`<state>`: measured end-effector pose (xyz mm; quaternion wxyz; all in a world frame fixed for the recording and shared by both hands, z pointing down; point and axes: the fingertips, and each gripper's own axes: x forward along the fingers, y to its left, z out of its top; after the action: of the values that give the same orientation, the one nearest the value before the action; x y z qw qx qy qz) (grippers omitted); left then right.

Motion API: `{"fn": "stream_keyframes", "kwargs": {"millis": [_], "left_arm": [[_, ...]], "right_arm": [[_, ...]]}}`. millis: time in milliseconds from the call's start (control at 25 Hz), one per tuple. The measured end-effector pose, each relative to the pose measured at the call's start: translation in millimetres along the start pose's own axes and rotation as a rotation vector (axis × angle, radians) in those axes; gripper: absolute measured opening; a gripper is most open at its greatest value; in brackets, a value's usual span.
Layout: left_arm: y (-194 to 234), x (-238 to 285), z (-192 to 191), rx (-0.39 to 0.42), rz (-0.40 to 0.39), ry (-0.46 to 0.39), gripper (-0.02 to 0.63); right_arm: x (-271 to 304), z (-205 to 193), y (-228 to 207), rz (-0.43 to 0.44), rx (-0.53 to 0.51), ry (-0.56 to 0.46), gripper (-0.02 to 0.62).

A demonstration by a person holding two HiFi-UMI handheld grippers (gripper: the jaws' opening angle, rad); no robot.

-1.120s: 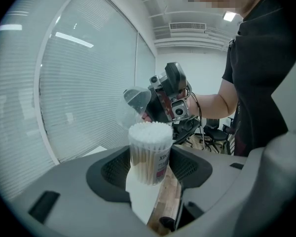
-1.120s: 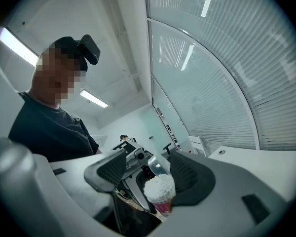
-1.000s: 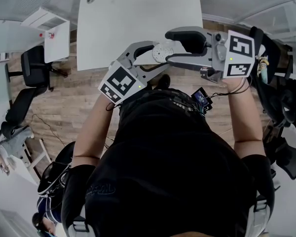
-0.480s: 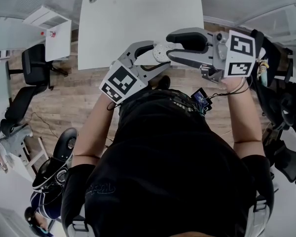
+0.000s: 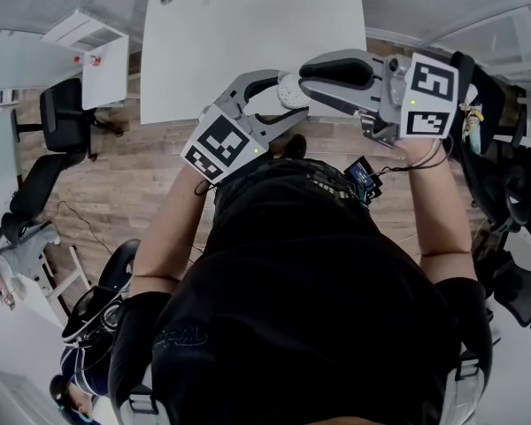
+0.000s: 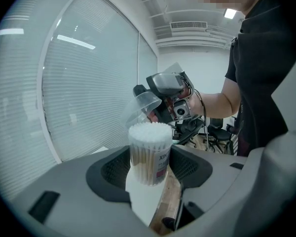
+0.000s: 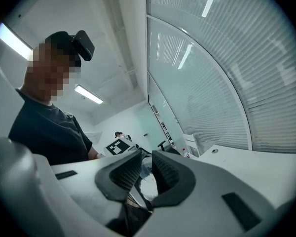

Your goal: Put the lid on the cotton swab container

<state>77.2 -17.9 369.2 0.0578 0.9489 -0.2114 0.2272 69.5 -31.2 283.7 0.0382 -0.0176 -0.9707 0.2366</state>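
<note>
The cotton swab container (image 6: 149, 152), a clear tub packed with white-tipped swabs, stands upright with my left gripper (image 6: 150, 169) shut on it. In the head view that left gripper (image 5: 267, 104) sits in front of the person's chest. The clear lid (image 6: 144, 104) hangs tilted just above the swab tips, apart from the tub's rim. My right gripper (image 5: 294, 80) reaches in level from the right; its jaws have just been closing and now pinch the lid's edge (image 7: 146, 171). The tub shows white behind the lid in the right gripper view.
A white table (image 5: 248, 34) stands beyond the grippers over a wooden floor (image 5: 133, 175). Black office chairs (image 5: 62, 113) are at the left and dark gear (image 5: 504, 175) crowds the right. Glass walls with blinds (image 6: 89, 83) surround the space.
The right gripper's jaws have closed from wide apart to a narrow grip on the lid. The left gripper and the container have stayed in place.
</note>
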Motion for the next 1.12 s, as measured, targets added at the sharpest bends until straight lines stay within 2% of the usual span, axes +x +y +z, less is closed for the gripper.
{"fn": "stream_keyframes", "kwargs": {"millis": [520, 720, 1120], "left_arm": [[16.0, 5.6, 2.8, -0.001, 0.045, -0.013, 0.256], [19.2, 5.6, 5.1, 0.026, 0.070, -0.017, 0.256], [30.5, -0.6, 15.1, 0.018, 0.136, -0.068, 0.256]], "right_arm": [[0.7, -4.8, -9.5, -0.034, -0.007, 0.034, 0.066], [1.0, 0.5, -9.8, -0.056, -0.034, 0.033, 0.066], [3.8, -5.5, -15.0, -0.099, -0.033, 0.089, 0.066]]}}
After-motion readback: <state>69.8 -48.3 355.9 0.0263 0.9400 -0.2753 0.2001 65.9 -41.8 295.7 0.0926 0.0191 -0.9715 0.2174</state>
